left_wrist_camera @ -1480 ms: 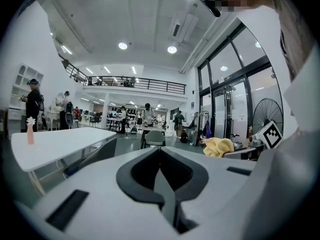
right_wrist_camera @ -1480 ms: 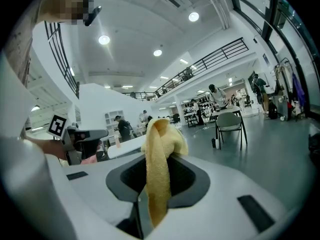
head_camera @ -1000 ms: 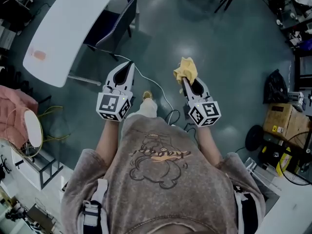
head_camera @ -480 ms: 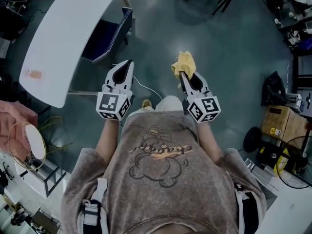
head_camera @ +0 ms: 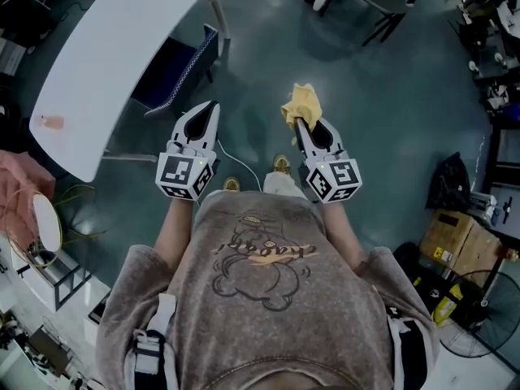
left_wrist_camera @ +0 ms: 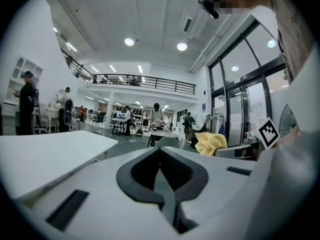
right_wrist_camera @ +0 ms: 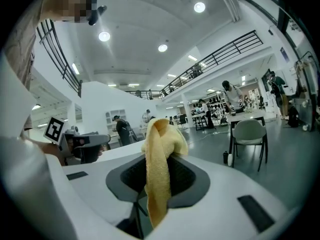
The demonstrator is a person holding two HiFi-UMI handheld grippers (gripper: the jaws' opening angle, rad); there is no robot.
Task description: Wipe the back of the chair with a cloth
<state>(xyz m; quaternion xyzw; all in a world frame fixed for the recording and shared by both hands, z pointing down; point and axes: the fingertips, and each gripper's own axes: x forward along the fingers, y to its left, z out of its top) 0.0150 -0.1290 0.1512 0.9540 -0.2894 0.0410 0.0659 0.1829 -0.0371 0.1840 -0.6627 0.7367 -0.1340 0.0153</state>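
Risk of dropping cloth point(head_camera: 302, 104), being pinched by one thin fold in right gripper point(head_camera: 299, 125), left gripper point(head_camera: 212, 107) staying-free, closed on nothing, chair point(head_camera: 180, 73) sitting well apart, tucked under table point(head_camera: 122, 47) edge.

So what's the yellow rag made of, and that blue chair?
The yellow rag looks like soft terry cloth: fuzzy, nubbly, drooping limply from the right gripper. The blue chair seems padded, matte fabric or fake leather, with pale stitching along its edge; too far to be sure.
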